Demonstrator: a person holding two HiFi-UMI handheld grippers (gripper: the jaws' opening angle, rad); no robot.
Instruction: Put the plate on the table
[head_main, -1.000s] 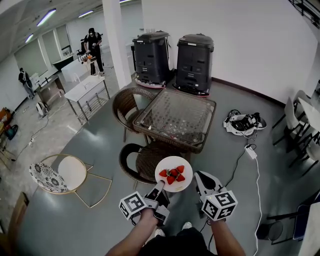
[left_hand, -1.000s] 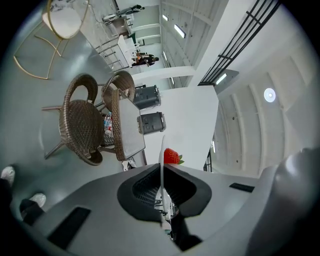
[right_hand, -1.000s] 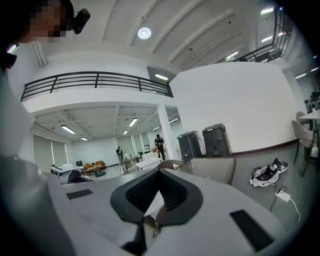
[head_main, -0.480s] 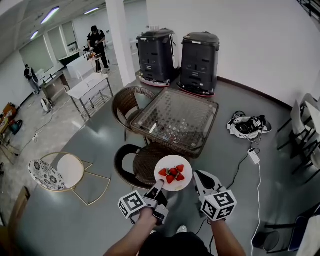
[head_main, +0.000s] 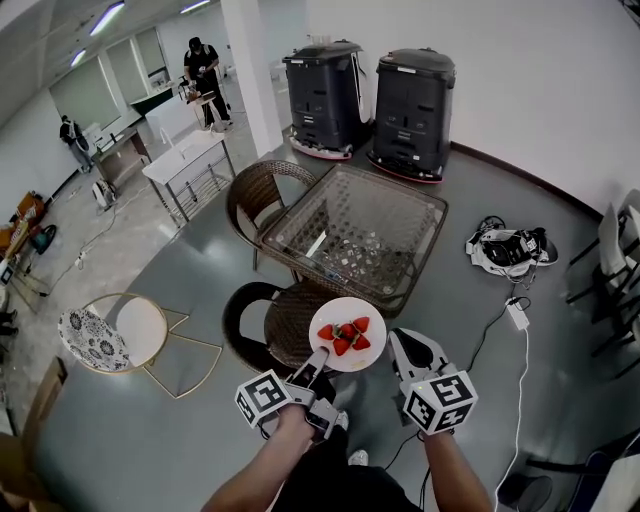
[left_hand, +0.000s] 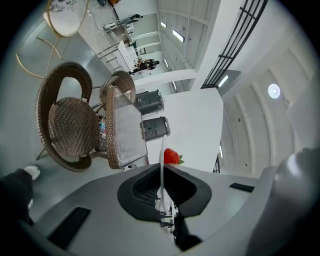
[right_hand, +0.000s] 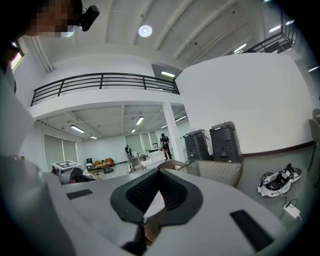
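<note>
A white plate with cut strawberries hangs in the air over a wicker chair, short of the glass-topped wicker table. My left gripper is shut on the plate's near-left rim. In the left gripper view the plate runs edge-on between the jaws, with a strawberry above them. My right gripper meets the plate's right rim. In the right gripper view a white wedge of the plate sits between its shut jaws.
A second wicker chair stands at the table's far left. Two black machines stand by the back wall. A round side table is on the left. A bag and a cable with a power brick lie on the floor to the right.
The whole scene has slid slightly closer and rightward as the person walks towards the table. Both grippers and the plate keep the same hold and pose.
</note>
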